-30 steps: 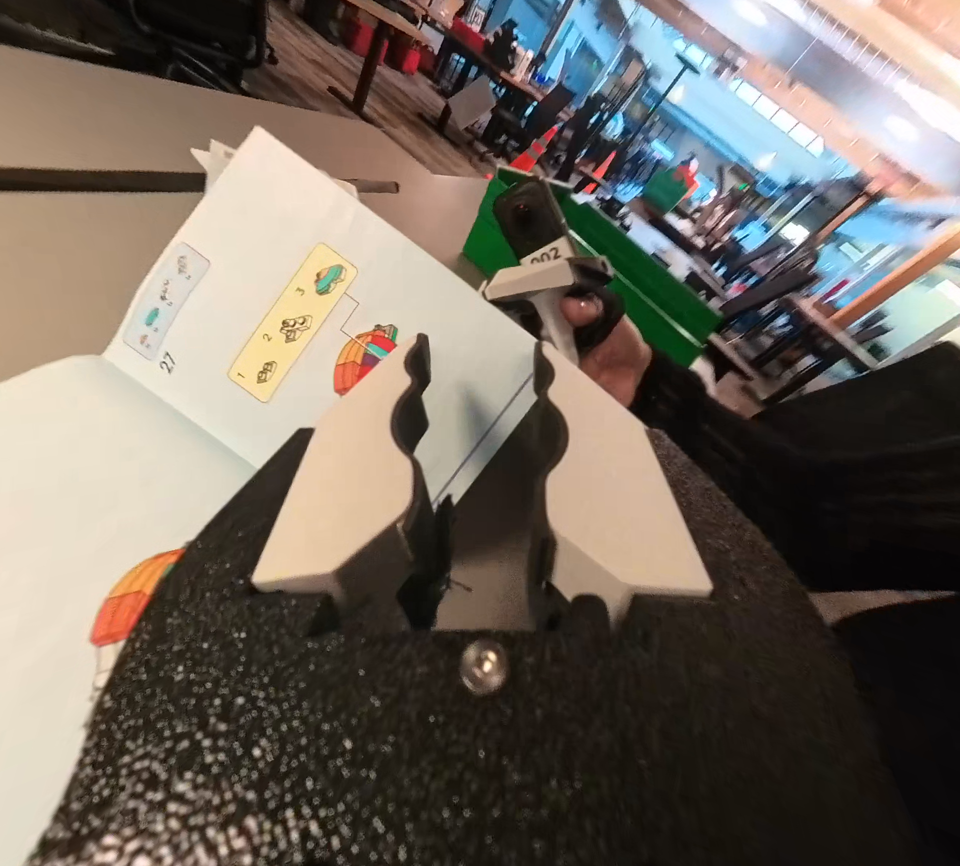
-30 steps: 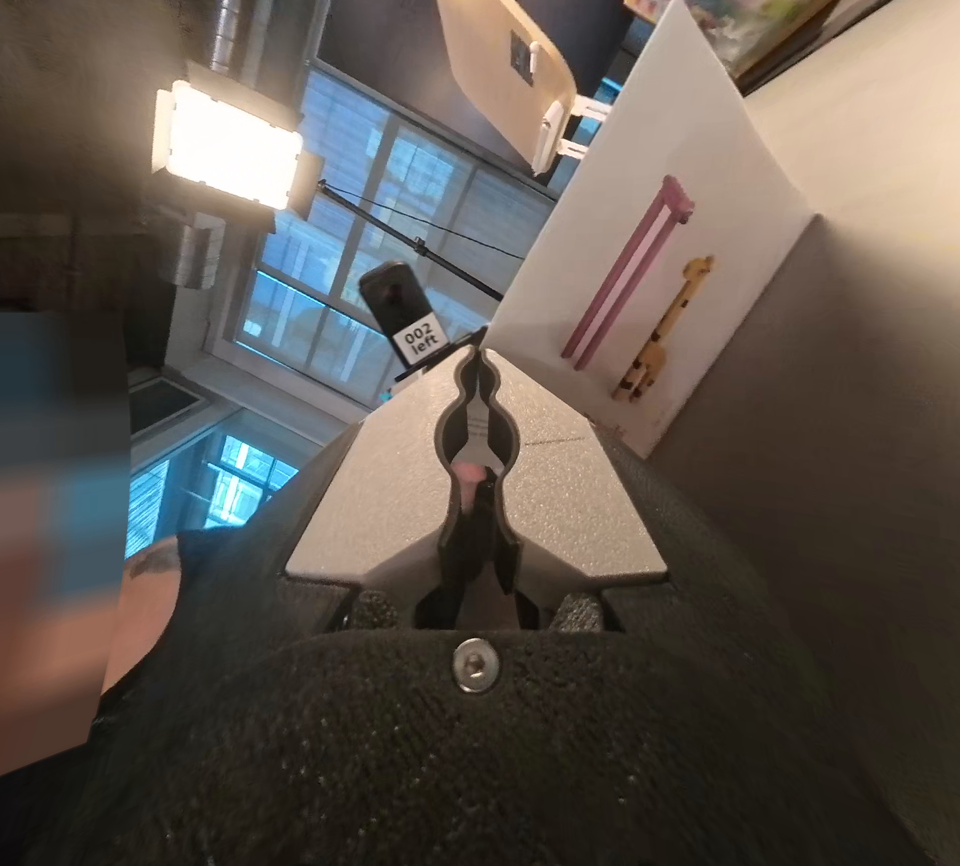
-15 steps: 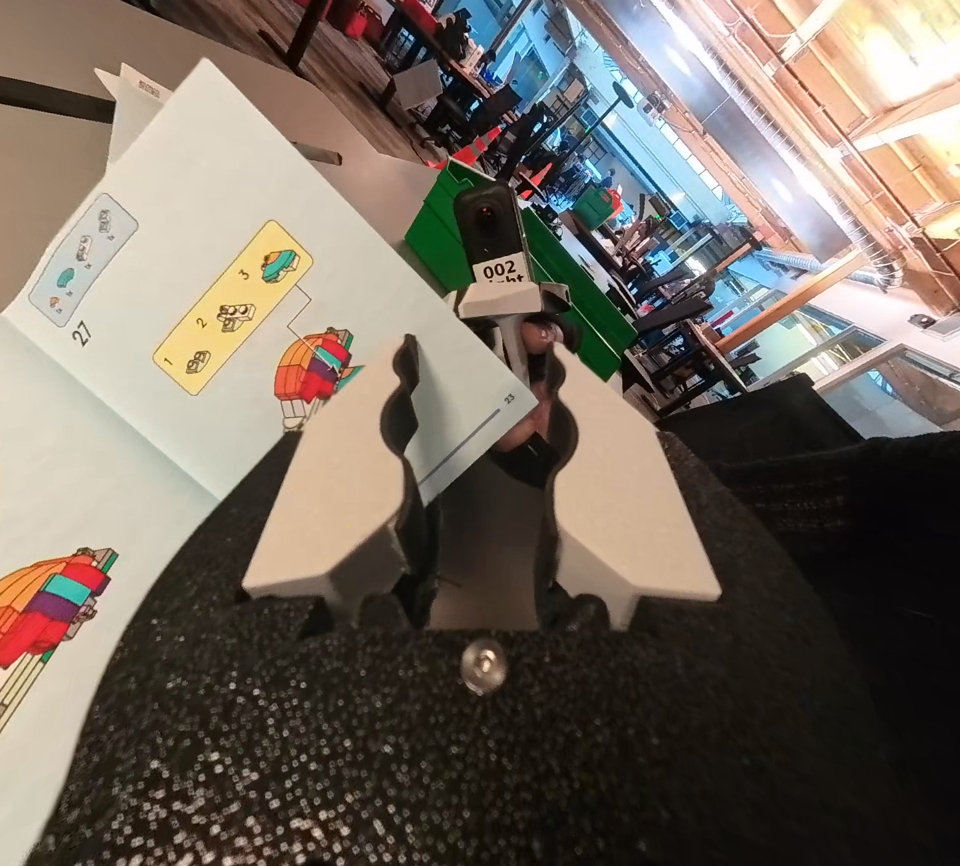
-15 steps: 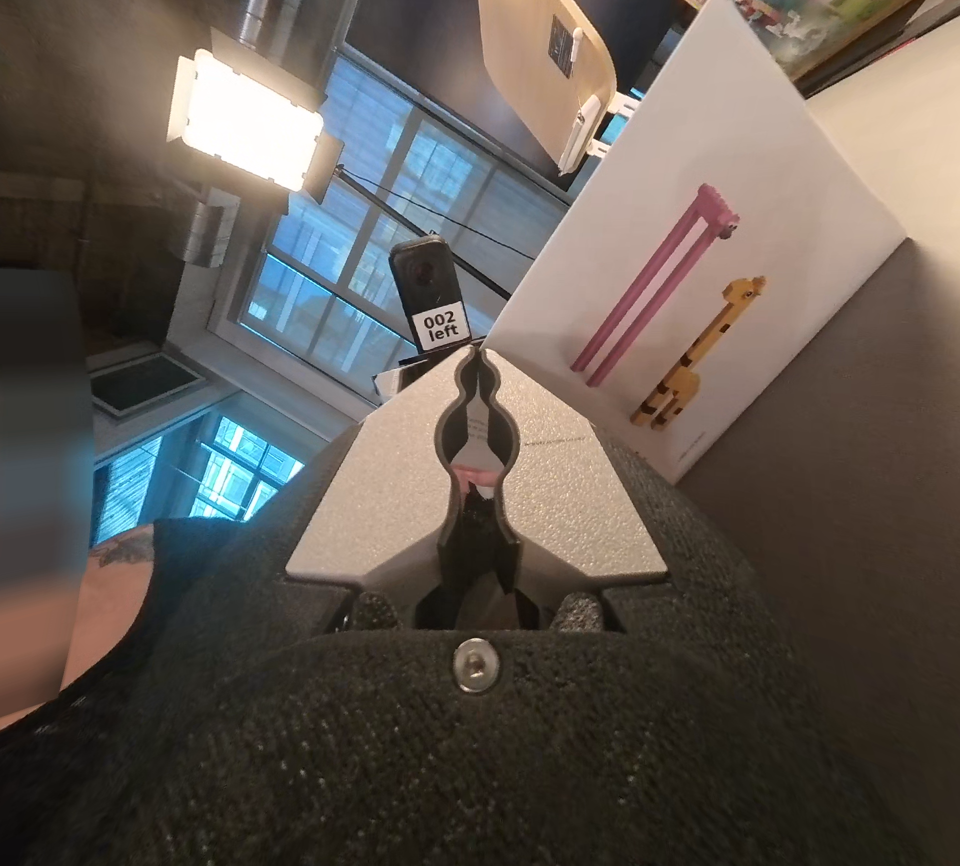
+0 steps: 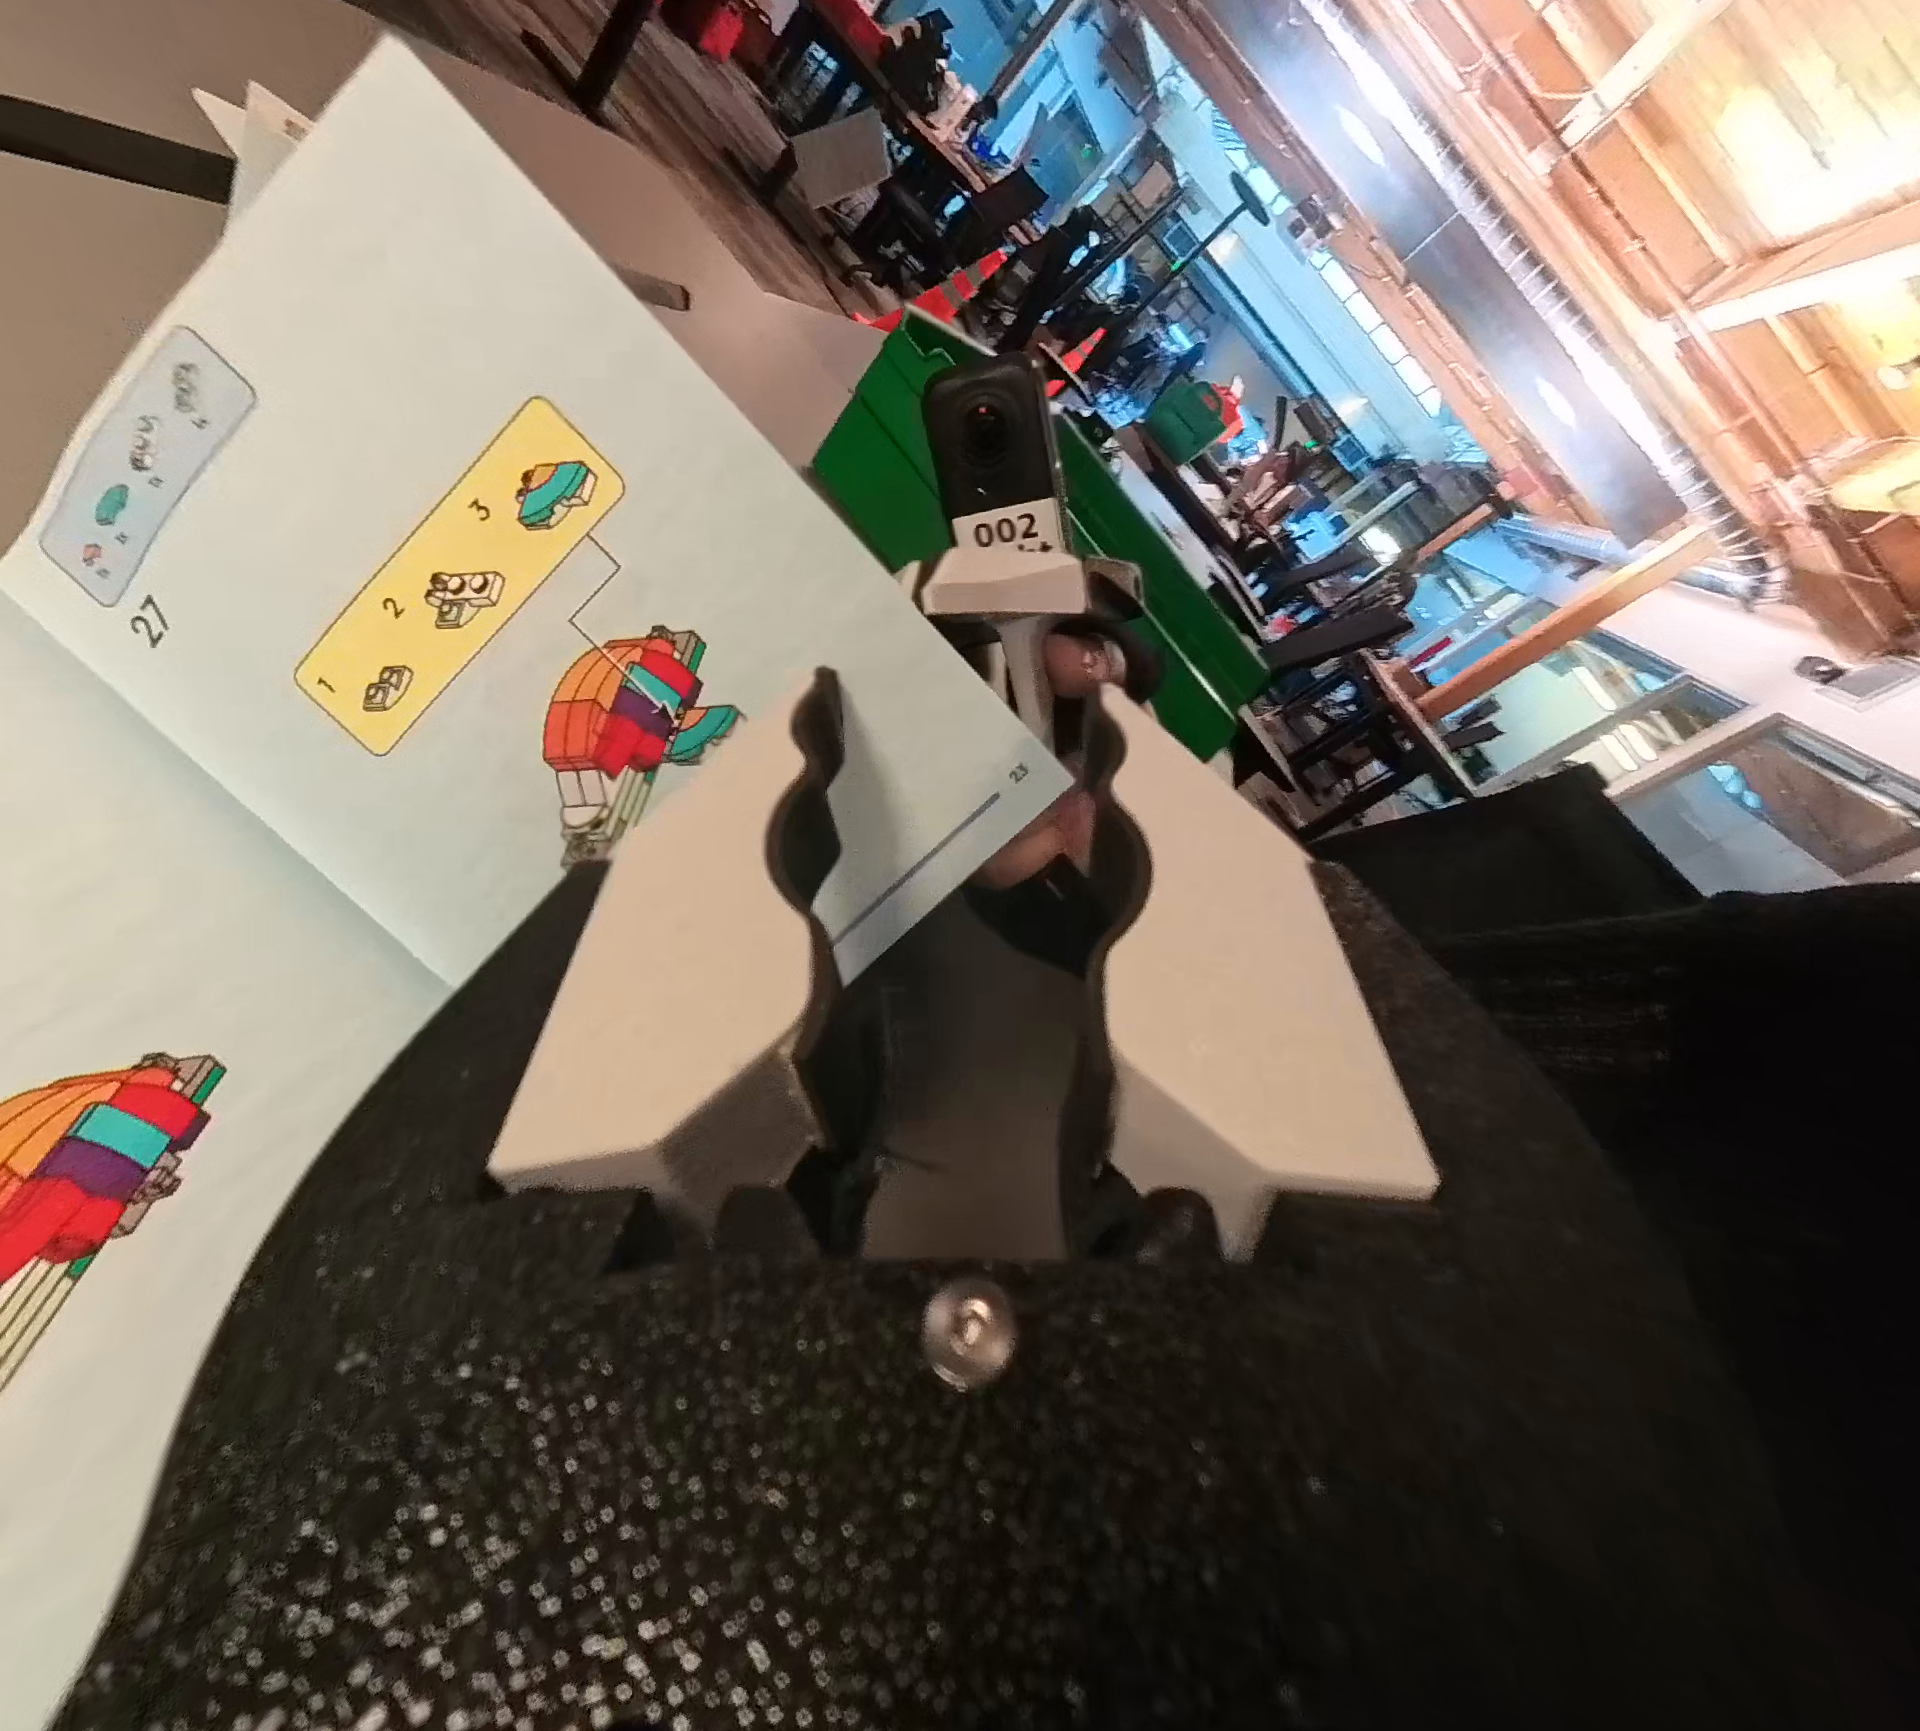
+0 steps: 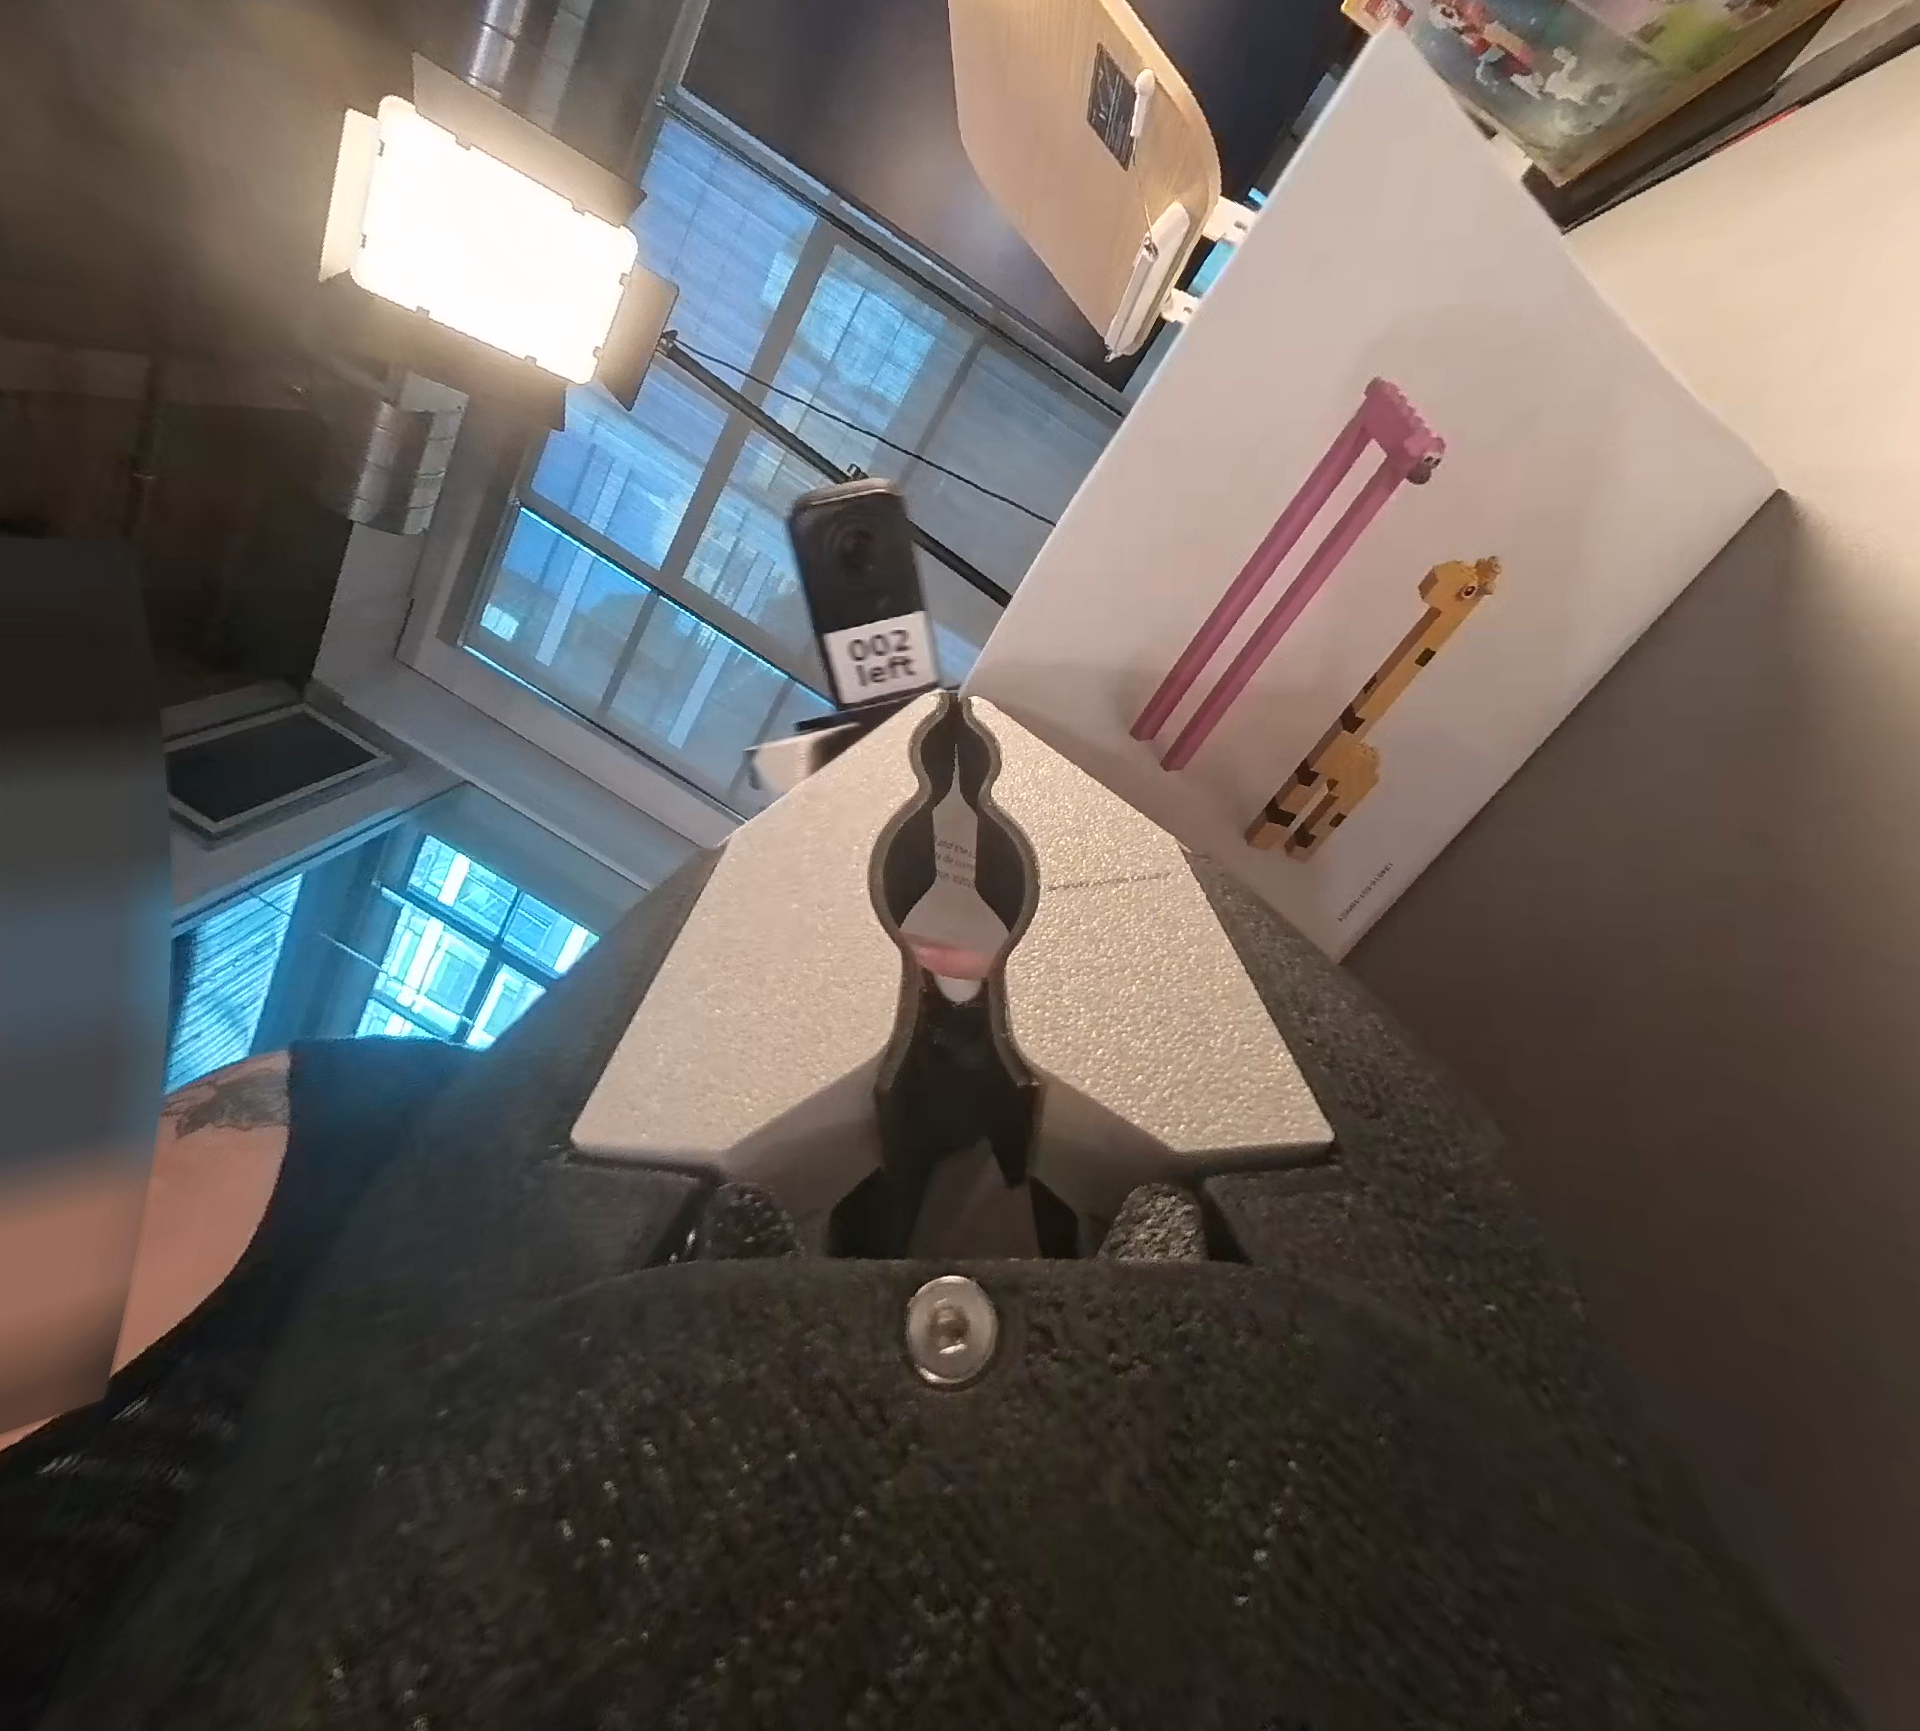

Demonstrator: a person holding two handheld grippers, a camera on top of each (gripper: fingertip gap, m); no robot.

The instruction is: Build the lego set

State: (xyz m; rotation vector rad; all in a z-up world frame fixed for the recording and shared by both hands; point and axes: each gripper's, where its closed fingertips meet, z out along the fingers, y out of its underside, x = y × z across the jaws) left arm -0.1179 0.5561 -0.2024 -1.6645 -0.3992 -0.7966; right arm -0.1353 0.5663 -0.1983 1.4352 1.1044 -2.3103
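Jaws of right gripper (image 6: 957,725) seemingly pinch booklet (image 5: 416,455) corner; left gripper (image 5: 961,751) spread

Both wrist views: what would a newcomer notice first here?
The open instruction booklet, raised off the table, fills the left side of the left wrist view. The right gripper is shut on a page, with a bright light panel at upper left; the left gripper is open.

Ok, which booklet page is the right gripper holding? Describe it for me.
In the left wrist view, the open instruction booklet covers the grey table. The right gripper pinches the corner of its raised page: unlike the flatter page nearer the camera, it carries a yellow three-step panel.
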